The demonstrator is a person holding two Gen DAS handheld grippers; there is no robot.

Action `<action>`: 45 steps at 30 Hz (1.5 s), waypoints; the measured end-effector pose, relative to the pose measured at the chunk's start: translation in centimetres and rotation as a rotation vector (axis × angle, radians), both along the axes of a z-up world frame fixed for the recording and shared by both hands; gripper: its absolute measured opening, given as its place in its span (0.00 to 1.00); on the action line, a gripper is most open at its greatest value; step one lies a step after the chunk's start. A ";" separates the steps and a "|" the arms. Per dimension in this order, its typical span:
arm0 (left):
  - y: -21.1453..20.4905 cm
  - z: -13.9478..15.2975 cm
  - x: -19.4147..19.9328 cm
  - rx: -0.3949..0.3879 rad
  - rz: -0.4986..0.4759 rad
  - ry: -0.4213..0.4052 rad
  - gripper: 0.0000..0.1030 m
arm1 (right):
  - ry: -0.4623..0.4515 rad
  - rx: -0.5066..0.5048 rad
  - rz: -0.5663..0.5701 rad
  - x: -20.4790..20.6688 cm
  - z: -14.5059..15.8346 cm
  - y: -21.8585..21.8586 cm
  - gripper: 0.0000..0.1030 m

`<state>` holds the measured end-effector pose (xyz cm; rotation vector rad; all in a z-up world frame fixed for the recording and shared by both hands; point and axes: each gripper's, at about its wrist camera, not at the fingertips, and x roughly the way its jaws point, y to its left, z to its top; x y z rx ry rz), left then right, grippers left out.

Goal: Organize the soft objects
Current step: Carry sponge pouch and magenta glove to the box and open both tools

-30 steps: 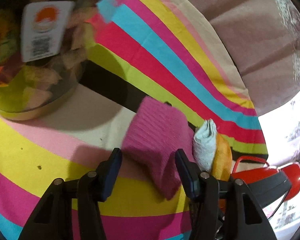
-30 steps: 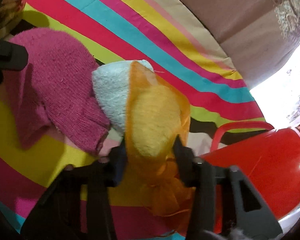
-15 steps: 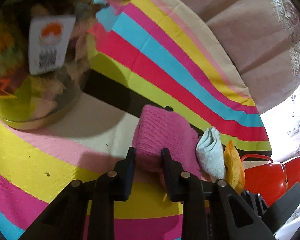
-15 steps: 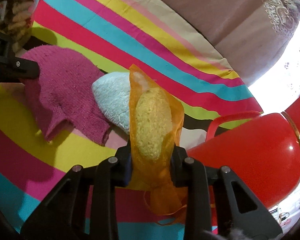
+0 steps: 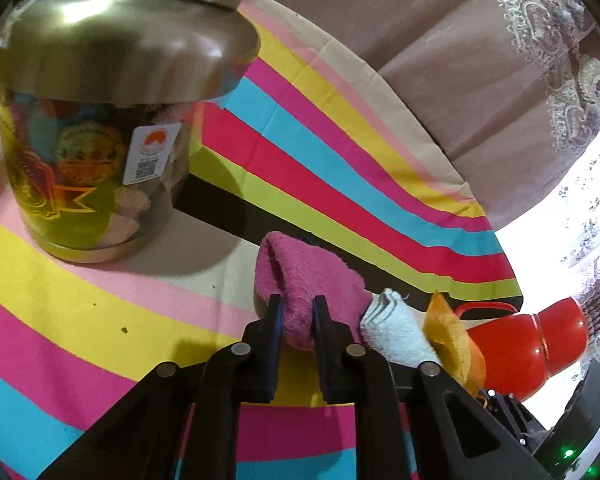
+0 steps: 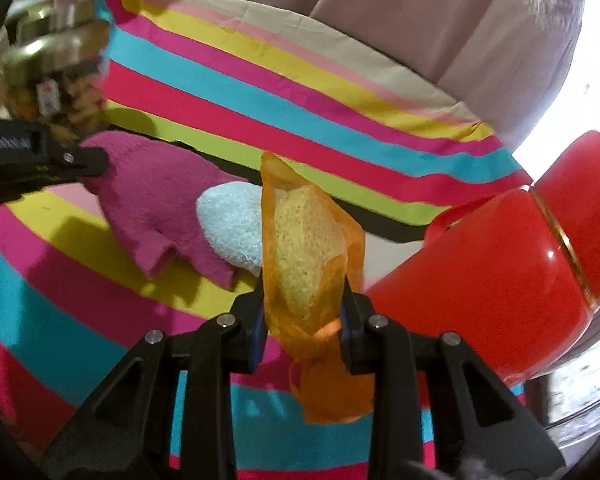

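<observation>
A pink knitted cloth (image 5: 308, 268) is pinched at its near edge by my left gripper (image 5: 296, 300), which is shut on it and holds that edge a little above the striped sheet (image 5: 340, 152). To its right lies a folded light blue cloth (image 5: 396, 332). In the right wrist view my right gripper (image 6: 302, 296) is shut on a yellow sponge in an orange mesh pouch (image 6: 304, 248), held upright above the sheet. Behind it are the pink cloth (image 6: 160, 208), the blue cloth (image 6: 232, 224), and a left finger (image 6: 88, 158) gripping the pink one.
A big clear jar with a metal lid (image 5: 92, 140) stands at the back left, filled with colourful items. A red plastic jug (image 6: 500, 280) sits close on the right. A brownish curtain (image 5: 440, 60) hangs behind the sheet's far edge.
My left gripper went from open around the pink cloth to shut on it and rose. The right gripper lifted the sponge pouch off the sheet and tilted it upright.
</observation>
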<state>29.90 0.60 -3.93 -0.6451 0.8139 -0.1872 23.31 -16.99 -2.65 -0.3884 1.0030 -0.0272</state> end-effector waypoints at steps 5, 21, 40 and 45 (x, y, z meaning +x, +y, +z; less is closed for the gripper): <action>0.8 1.1 -2.3 0.009 -0.003 -0.022 0.14 | 0.080 0.166 0.017 -0.9 0.9 -0.5 0.29; 1.9 3.5 -7.8 0.026 0.021 -0.058 0.14 | 0.186 0.374 -0.029 -3.7 1.4 -2.7 0.15; 3.2 6.6 -15.1 -0.020 0.043 -0.136 0.14 | 0.139 0.491 -0.061 -9.0 7.0 -5.9 0.09; 1.9 7.9 -16.0 -0.022 0.012 -0.160 0.14 | 0.108 0.497 -0.080 -10.4 8.8 -7.5 0.09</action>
